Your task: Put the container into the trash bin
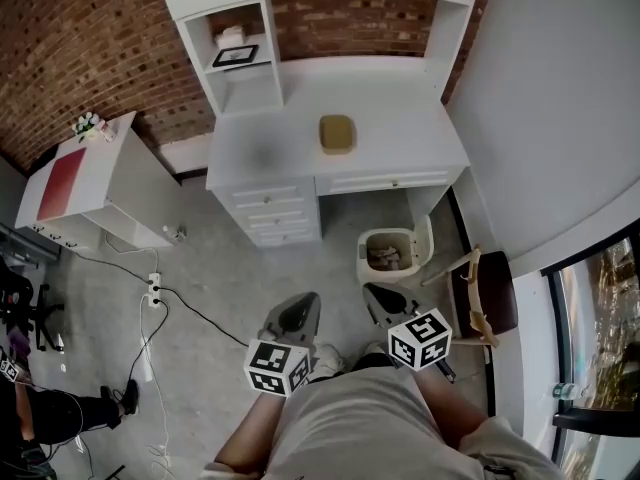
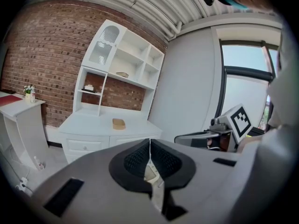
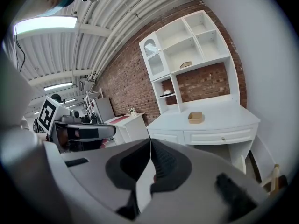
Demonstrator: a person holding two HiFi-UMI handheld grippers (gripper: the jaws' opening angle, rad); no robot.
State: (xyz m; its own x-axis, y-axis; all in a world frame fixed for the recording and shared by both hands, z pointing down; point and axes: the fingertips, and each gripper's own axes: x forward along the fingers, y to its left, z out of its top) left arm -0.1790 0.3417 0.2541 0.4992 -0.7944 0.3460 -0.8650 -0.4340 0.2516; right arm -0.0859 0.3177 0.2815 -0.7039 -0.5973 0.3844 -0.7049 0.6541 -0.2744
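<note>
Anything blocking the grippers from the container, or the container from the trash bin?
Nothing visible does. The container sits alone on the desk; the trash bin stands open on the floor in front.

No text, label, brand, number or sign can be read.

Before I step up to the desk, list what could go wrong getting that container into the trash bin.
Both the left gripper and right gripper are shut and empty; reaching the tan container on the desk that way would likely just shove it. The trash bin already has something inside and stands close beside a wooden chair, so a drop might miss or snag.
</note>
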